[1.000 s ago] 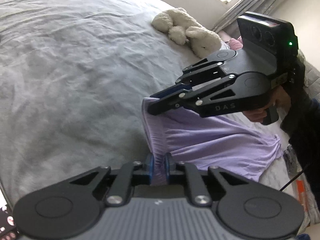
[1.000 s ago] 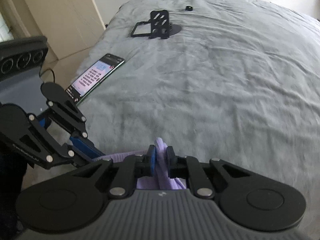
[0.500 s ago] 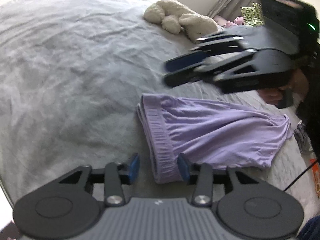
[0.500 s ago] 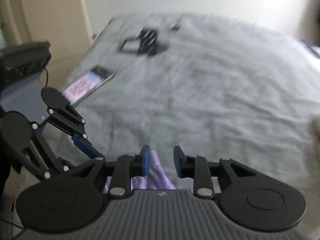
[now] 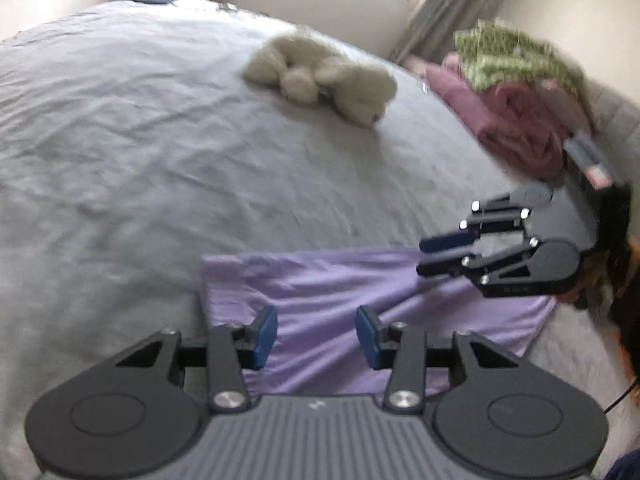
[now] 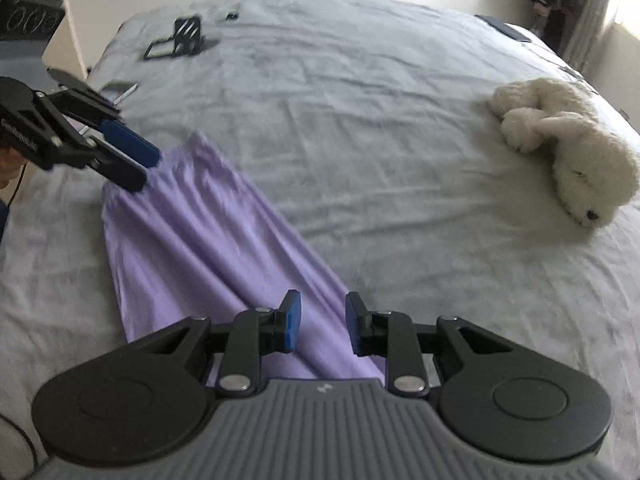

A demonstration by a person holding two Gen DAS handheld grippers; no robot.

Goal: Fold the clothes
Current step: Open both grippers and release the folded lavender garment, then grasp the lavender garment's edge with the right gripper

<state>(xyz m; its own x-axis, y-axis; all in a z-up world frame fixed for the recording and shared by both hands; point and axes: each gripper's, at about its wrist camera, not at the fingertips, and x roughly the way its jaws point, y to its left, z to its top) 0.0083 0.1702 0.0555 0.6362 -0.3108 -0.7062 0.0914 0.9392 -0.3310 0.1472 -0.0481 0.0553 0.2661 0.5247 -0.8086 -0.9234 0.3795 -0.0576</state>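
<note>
The left gripper (image 5: 316,336) hangs low over one end of the lilac garment (image 5: 360,296), its blue-padded jaws spread wide with only cloth showing between them and nothing pinched. The garment lies flat on the grey bedspread (image 5: 140,140), a long strip running from under these jaws off to their right, where the right gripper (image 5: 430,256) hovers above the far end. Ahead of the left jaws and a little to the right a cream plush toy (image 5: 324,76) rests on the cover; further right sits a heap of pink and green clothes (image 5: 516,100), blurred. There is lettering on the side of the right gripper, too smeared to read.

From the right gripper (image 6: 318,328) the jaws also stand apart, empty, straddling the near end of the lilac garment (image 6: 208,240). The cloth stretches away to the left of these jaws toward the left gripper (image 6: 142,164), whose fingers look parted above the far edge. White print on that gripper's body cannot be made out. Far ahead to the left a black stand (image 6: 186,36) sits on the bedspread (image 6: 360,120); to the right of the jaws lies the plush toy (image 6: 568,140).
</note>
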